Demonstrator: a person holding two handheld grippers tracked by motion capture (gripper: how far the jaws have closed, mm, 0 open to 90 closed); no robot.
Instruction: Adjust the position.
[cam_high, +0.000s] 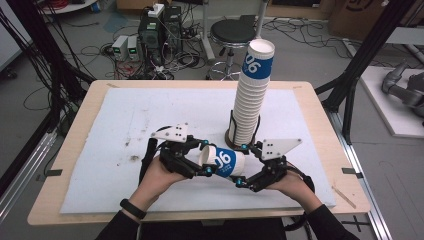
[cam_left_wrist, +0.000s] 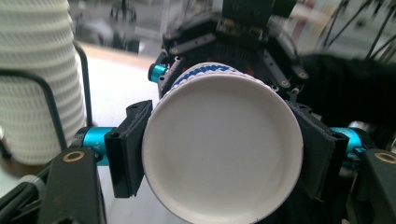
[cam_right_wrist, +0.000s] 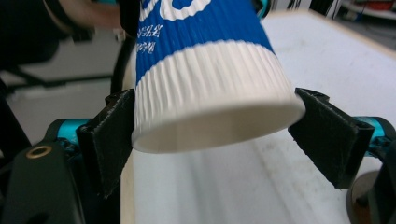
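Observation:
A blue-and-white ribbed paper cup (cam_high: 226, 162) lies level above the white mat, held between both grippers. My left gripper (cam_high: 200, 159) is shut on it. In the left gripper view both pads (cam_left_wrist: 131, 149) press the sides of the cup (cam_left_wrist: 222, 149), whose round white end faces the camera. My right gripper (cam_high: 243, 167) reaches in from the right. In the right gripper view the cup's other end (cam_right_wrist: 210, 107) sits between the jaws. The left pad (cam_right_wrist: 114, 135) is right at the cup wall and the right pad (cam_right_wrist: 327, 135) is at its edge, without a clear squeeze.
A tall leaning stack of the same cups (cam_high: 252, 95) stands in a black wire holder just behind the grippers. The white mat (cam_high: 125, 115) covers most of the wooden table (cam_high: 325, 145). A stool (cam_high: 232, 32) and cables are on the floor beyond.

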